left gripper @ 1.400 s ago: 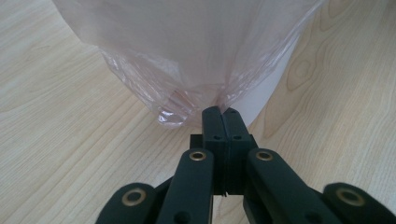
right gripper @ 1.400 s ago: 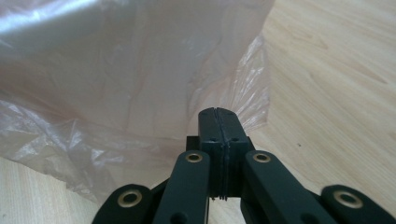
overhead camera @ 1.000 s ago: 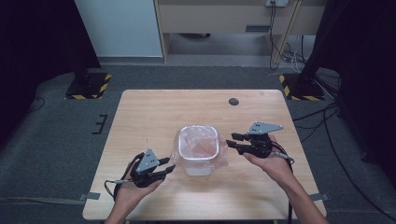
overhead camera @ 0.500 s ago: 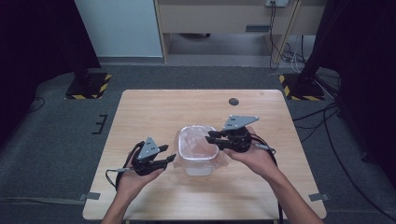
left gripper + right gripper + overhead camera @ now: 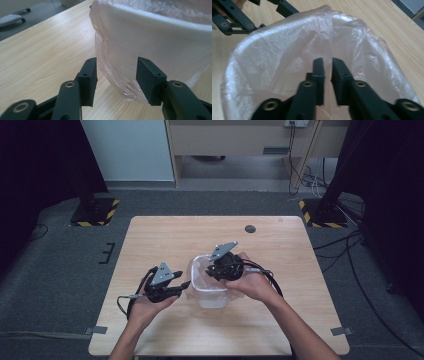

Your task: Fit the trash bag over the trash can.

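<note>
On the light wooden table (image 5: 165, 240), near its middle and toward the person's side, stands a small white plastic bin (image 5: 212, 296) lined with a thin pinkish translucent bag (image 5: 287, 47) whose edge is folded out over the rim and hangs down the outer wall. A small dark round mark or disc (image 5: 250, 228) lies well apart, near the far edge.

To the bin's left, the left gripper (image 5: 185, 285) is held low at the wall. In the left gripper view its jaws stand spread, one on each side of the loose skirt of bag film (image 5: 125, 87) where it hangs near the table, close to it but not closed on it.

Above the bin's mouth, the right gripper (image 5: 212, 269) points down into the liner. In the right gripper view its jaws are nearly together with a narrow gap between them, and I cannot tell whether any film is caught there.

The work in hand appears to be handling the liner, either seating it or pulling it off the bin. The next move probably calls for the left jaws to close on the hanging film without shoving the light bin sideways, while the right gripper steadies or gathers the bag from inside.
</note>
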Demonstrator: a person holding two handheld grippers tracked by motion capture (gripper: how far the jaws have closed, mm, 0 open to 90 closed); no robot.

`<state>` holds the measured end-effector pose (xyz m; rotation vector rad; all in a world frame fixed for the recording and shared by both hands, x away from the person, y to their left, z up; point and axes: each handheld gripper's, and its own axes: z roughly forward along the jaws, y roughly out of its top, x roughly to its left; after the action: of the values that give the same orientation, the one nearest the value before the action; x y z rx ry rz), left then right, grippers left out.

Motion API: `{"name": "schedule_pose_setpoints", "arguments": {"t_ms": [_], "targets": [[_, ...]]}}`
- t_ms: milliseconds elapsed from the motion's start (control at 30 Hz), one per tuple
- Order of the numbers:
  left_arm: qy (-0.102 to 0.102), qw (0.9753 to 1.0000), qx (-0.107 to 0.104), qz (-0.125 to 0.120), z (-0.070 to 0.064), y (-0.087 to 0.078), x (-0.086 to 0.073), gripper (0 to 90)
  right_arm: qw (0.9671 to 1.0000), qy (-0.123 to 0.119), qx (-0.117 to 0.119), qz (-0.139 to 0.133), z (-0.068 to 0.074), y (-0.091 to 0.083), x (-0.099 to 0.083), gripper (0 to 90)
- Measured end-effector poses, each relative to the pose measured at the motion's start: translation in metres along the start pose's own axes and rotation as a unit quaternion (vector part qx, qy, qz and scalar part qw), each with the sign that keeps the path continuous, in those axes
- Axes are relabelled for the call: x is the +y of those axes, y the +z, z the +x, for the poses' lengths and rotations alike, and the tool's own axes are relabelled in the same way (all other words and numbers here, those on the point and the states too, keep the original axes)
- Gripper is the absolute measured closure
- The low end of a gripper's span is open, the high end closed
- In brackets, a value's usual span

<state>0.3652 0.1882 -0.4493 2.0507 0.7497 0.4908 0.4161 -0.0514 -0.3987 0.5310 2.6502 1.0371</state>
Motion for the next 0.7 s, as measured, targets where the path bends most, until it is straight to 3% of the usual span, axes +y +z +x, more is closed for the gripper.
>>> {"name": "schedule_pose_setpoints", "arguments": {"t_ms": [33,167,367,467,700], "targets": [[0.001,1.0,0.0,-0.001,0.0,0.0,0.0,51.5,1.0,0.0,0.0,0.0,0.0,0.0,0.0,69.4],[0.005,1.0,-0.001,-0.001,0.0,0.004,0.002,52.6,1.0,-0.002,0.004,0.004,0.001,0.003,0.002,55.5],[0.02,0.9998,-0.004,0.001,-0.002,0.007,0.006,58.6,1.0,-0.002,0.003,0.007,0.004,0.006,0.004,50.9],[0.028,0.9996,-0.007,0.003,-0.004,0.01,0.008,67.4,1.0,0.0,0.003,0.005,0.006,0.007,0.004,50.0],[0.02,0.9997,-0.009,-0.005,-0.005,0.009,0.012,83.0,1.0,0.001,0.001,0.007,0.008,0.009,0.004,44.1]]}}
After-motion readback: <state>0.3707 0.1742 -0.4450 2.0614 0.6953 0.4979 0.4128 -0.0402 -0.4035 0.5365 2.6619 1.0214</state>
